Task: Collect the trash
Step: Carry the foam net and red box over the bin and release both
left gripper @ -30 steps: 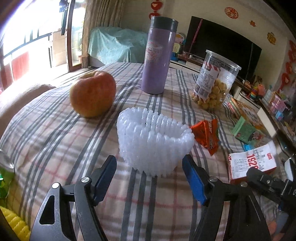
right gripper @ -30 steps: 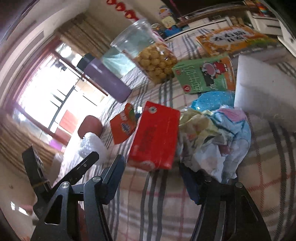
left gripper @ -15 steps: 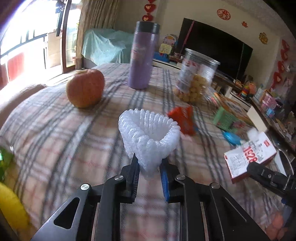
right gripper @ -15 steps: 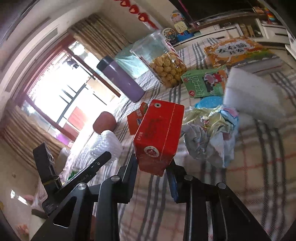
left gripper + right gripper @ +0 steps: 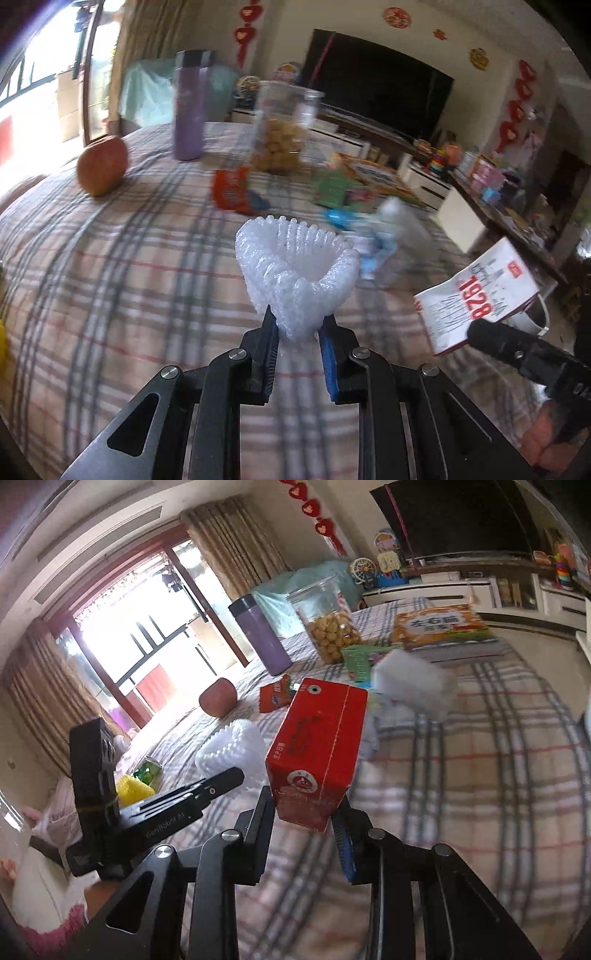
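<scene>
My left gripper (image 5: pixel 297 330) is shut on a white foam fruit net (image 5: pixel 295 271), pinched at its lower end and lifted off the plaid tablecloth (image 5: pixel 122 280). In the right wrist view my right gripper (image 5: pixel 304 814) is shut on a red drink carton (image 5: pixel 317 749), held above the table. The carton (image 5: pixel 476 299) also shows at the right of the left wrist view, its white printed side facing me. The foam net (image 5: pixel 231 755) and the left gripper's body (image 5: pixel 184 801) appear at the left of the right wrist view.
On the table lie an apple (image 5: pixel 102 170), a purple flask (image 5: pixel 189 110), a clear jar of snacks (image 5: pixel 282 127), an orange wrapper (image 5: pixel 232 190), a green packet (image 5: pixel 334 186), crumpled wrappers (image 5: pixel 373 236) and a white foam block (image 5: pixel 413 685). A TV cabinet (image 5: pixel 443 184) stands beyond.
Both grippers closed, the left on the foam net and the right on the red carton, then lifted them off the table and drew back toward me.
</scene>
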`<state>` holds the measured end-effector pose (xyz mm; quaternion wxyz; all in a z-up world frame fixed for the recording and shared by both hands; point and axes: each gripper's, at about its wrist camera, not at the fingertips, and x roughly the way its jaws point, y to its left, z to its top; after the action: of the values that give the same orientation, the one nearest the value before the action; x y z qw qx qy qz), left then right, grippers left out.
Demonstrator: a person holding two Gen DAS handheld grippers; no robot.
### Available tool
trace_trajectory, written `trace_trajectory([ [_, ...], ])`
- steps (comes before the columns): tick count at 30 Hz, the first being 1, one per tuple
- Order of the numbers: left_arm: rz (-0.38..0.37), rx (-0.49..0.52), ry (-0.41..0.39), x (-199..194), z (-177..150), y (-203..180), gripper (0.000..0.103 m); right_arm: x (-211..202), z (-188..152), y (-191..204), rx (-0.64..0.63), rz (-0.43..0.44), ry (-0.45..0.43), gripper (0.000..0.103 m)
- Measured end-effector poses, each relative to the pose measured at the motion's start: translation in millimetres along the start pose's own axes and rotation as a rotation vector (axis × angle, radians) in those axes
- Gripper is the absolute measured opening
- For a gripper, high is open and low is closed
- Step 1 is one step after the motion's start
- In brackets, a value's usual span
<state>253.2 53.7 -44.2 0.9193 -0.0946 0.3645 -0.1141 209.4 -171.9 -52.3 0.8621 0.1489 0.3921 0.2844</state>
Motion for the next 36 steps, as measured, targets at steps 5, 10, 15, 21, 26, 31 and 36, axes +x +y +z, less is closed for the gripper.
trace_trajectory([
  [5,-0.062,0.052,0.017,0,-6,-36,0.02,-29,-8,-26,0.024,-0.054,-0.015,0.031],
  [10,-0.114,0.098,0.042,6,-9,-68,0.02,-56,-11,-55,0.059,-0.11,-0.033,0.031],
  [15,-0.155,0.125,0.056,14,-7,-94,0.02,-82,-10,-76,0.071,-0.164,-0.055,0.031],
  [21,-0.203,0.166,0.07,31,-4,-127,0.02,-111,-11,-96,0.078,-0.213,-0.085,0.031],
  [26,-0.234,0.197,0.081,45,2,-148,0.02,-133,-10,-117,0.092,-0.257,-0.11,0.031],
  [31,-0.256,0.223,0.09,63,10,-163,0.02,-151,-8,-139,0.127,-0.296,-0.123,0.031],
  [36,-0.282,0.259,0.102,81,16,-185,0.02,-164,-3,-155,0.149,-0.329,-0.138,0.031],
])
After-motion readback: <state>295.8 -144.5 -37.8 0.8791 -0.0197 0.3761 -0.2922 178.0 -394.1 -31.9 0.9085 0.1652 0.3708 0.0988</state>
